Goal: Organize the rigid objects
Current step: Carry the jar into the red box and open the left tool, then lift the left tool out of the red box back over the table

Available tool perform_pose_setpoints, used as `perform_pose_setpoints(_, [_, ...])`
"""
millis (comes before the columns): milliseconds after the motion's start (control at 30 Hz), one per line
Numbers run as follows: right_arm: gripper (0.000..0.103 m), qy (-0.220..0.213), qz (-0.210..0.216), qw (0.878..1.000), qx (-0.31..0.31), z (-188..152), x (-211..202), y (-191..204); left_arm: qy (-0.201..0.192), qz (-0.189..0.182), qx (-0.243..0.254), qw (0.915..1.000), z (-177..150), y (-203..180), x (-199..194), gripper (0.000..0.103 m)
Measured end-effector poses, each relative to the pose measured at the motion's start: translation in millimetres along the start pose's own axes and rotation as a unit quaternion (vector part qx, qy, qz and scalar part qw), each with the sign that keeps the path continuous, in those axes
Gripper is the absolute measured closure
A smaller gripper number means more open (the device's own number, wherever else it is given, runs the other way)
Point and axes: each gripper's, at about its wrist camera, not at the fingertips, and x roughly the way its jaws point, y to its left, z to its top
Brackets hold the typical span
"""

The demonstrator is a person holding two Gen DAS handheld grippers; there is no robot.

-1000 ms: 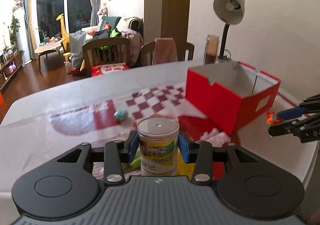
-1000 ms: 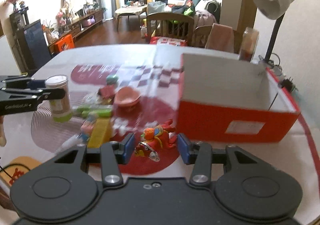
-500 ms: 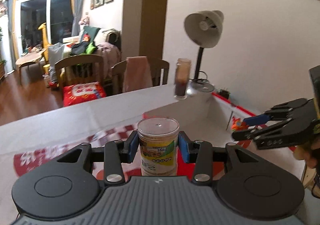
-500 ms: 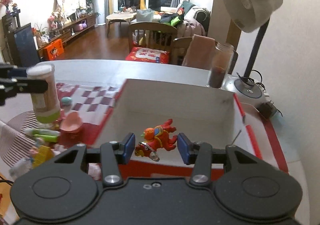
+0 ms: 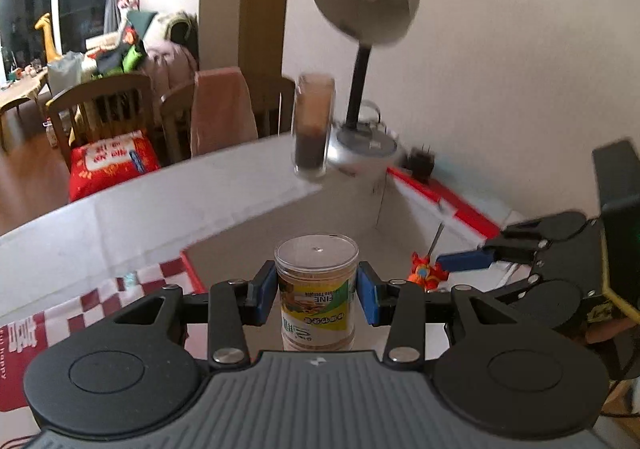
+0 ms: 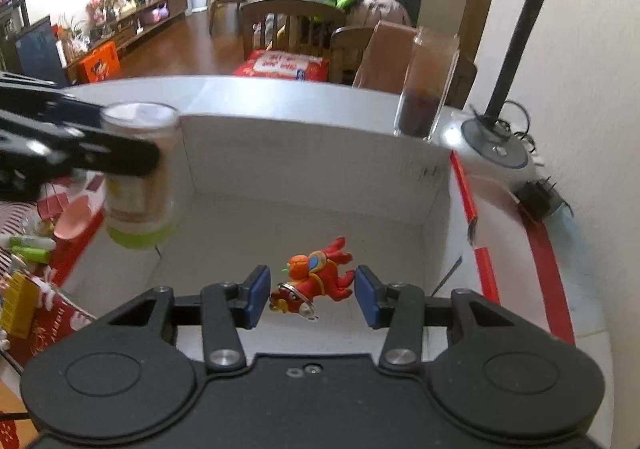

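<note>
The left gripper (image 5: pixel 316 291) has its 2 blue pads pressed against the sides of a clear plastic cylindrical jar with a yellow-and-green label (image 5: pixel 316 289), which stands upright between them above the box's open top. The right gripper (image 6: pixel 311 291) pinches a small red-and-orange toy figure with a metal key ring (image 6: pixel 314 279), its blue pads touching the figure's 2 ends, and holds it over the white floor of the box. In the right wrist view the left gripper (image 6: pixel 132 157) with the jar (image 6: pixel 138 177) hangs over the box's left wall; in the left wrist view the right gripper (image 5: pixel 460 263) comes in from the right with the toy figure (image 5: pixel 426 273) at its tip. The red cardboard box with a white inside (image 6: pixel 304 153) sits on the white table (image 6: pixel 132 87). Behind the box stand a tall clear glass jar with dark contents (image 6: pixel 426 89) and a grey desk lamp on a black neck (image 6: pixel 496 147). To the left of the box, on a red-and-white checked cloth (image 5: pixel 132 281), lies a pink bowl (image 6: pixel 76 219) among other small items.
</note>
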Motion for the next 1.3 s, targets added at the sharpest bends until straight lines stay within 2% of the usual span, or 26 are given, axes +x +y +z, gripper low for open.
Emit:
perform_pose_setpoints(200, [0.058, 0.021, 0.005, 1.0, -0.014, -3, 17, -2, 0.051, 0.008, 0.01, 0.9986, -2, -10, 51, 0.061])
perform_pose_setpoints(467, [0.058, 0.054, 0.008, 0.998, -0.015, -6, 32, -10, 0.105, 0.013, 0.009, 0.9944, -6, -15, 94, 0.061])
perform_pose_setpoints(567, [0.058, 0.061, 0.009, 0.998, -0.01, -5, 38, -17, 0.127, 0.017, 0.009, 0.9917, -8, -16, 106, 0.062])
perform_pose_setpoints(700, [0.058, 0.071, 0.009, 0.997, -0.009, -5, 43, -20, 0.135, 0.02, 0.013, 0.9906, -2, -17, 113, 0.062])
perform_pose_setpoints(933, [0.058, 0.085, 0.015, 0.996, -0.006, -7, 48, -22, 0.173, 0.023, 0.03, 0.9842, 0, -23, 126, 0.061])
perform_pose_setpoints(1067, [0.056, 0.083, 0.017, 0.996, -0.005, -7, 47, -24, 0.175, 0.028, 0.033, 0.9836, -2, -24, 124, 0.059])
perform_pose_setpoints(1200, [0.054, 0.081, 0.016, 0.997, -0.003, -7, 44, -25, 0.166, 0.033, 0.033, 0.985, -2, -24, 118, 0.046])
perform_pose_setpoints(1300, [0.049, 0.077, 0.016, 0.997, -0.001, -6, 41, -26, 0.156, 0.036, 0.029, 0.9867, -2, -22, 109, 0.044])
